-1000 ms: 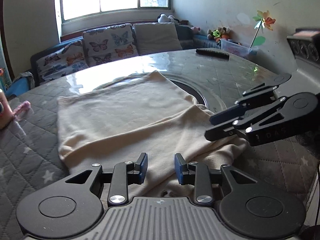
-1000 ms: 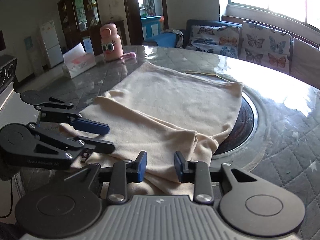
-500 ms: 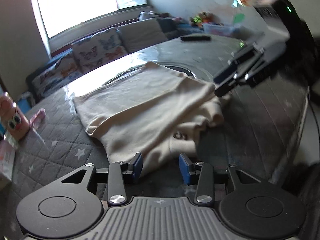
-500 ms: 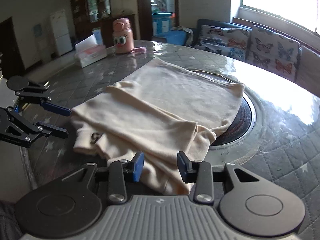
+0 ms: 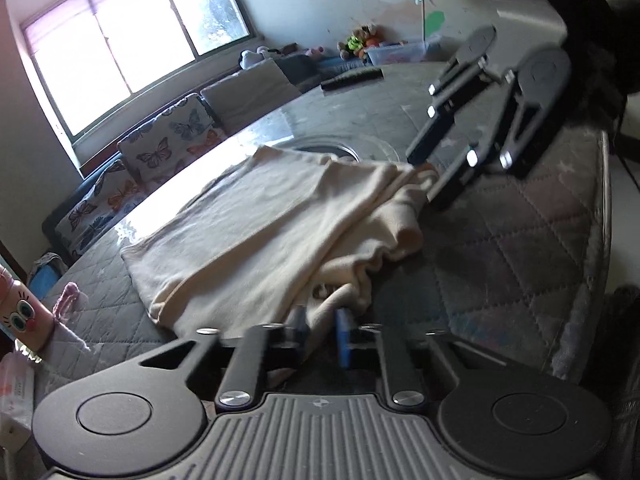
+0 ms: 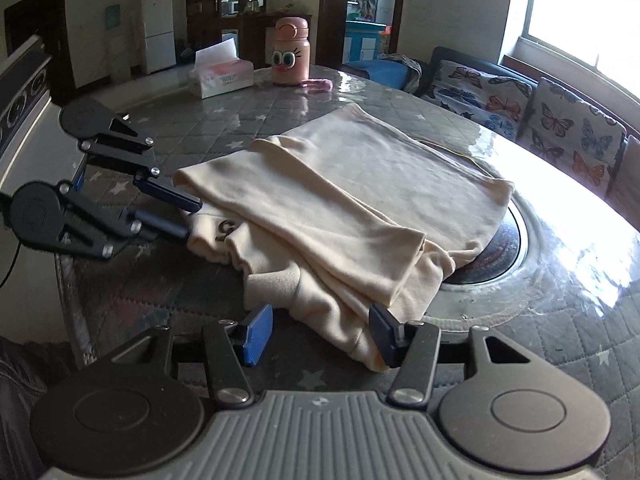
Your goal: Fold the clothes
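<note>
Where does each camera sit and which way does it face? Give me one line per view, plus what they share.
Left wrist: rides the left tongs, low at the table edge, facing across the cream garment toward the window and butterfly sofa; its own tongs show below, the right tongs at upper right.
Right wrist: rides the right tongs, facing across the garment toward the pink bottle; its own open tongs show below, the left tongs at left.
Shared: garment, table, sofa, bottle, both tongs.

We are in a family living room: a sofa [image 6: 520,92] with butterfly cushions under the window [image 5: 132,44], soft toys [image 5: 360,40] beyond the desk's far edge, a fridge [image 6: 158,44] and a cabinet [image 6: 236,4].
</note>
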The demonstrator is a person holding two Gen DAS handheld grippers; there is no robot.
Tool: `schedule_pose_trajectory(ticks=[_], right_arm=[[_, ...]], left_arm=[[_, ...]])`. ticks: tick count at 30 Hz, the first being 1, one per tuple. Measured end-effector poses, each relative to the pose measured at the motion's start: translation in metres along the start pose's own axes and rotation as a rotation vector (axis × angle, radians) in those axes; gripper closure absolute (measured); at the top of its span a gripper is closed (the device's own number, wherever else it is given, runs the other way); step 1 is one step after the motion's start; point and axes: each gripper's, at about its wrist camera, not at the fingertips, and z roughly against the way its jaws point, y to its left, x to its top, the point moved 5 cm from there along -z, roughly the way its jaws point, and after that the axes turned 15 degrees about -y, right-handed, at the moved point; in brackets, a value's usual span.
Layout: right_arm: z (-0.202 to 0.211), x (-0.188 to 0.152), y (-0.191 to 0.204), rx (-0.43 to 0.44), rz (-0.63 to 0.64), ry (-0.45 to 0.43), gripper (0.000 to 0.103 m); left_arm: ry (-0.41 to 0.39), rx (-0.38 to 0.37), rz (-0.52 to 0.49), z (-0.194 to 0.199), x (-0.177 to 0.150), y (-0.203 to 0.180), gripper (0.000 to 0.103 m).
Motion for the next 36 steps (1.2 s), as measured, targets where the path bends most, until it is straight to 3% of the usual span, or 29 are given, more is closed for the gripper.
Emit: schedule_pose_trajectory(ticks=[6,16,19,21,24,26,28,30,36], right_arm=[[-0.001,0.000,0.008,0.016,0.088,-0.011,0.037],[-0.017,0.000,0.020,0.020,0.192,-0.035,0.039],[-0.025,0.002,0.016,0.013,0.160,-0.037,0.055],[-0.029,0.005,0.010,0.020,0.103,-0.035,0.074],[-0.032,0.010,-0.004,0.015,-0.001,-0.038,0.085],[-0.033,0.013,-0.013,0.010,-0.059,-0.040,0.089],[-0.034,0.016,-0.019,0.011,-0.110,-0.046,0.090],[-0.035,0.017,-0.022,0.011,-0.133,-0.052,0.091],[-0.032,0.020,-0.022,-0.002,-0.147,-0.077,0.092]], left_arm=[[-0.013,0.042,0.155,-0.012,0.017,0.033,0.099],[0.031,0.073,0.289,-0.038,0.014,0.063,0.100],[0.040,0.073,0.302,-0.038,0.011,0.066,0.102],[0.039,0.064,0.313,-0.035,0.009,0.066,0.102],[0.019,0.048,0.302,-0.022,0.009,0.064,0.098],[0.009,0.041,0.278,-0.010,0.008,0.061,0.096],[0.009,0.040,0.248,-0.001,0.006,0.055,0.072],[0.007,0.039,0.206,0.005,0.004,0.048,0.062],[0.040,0.052,0.096,-0.002,-0.007,0.034,0.062]])
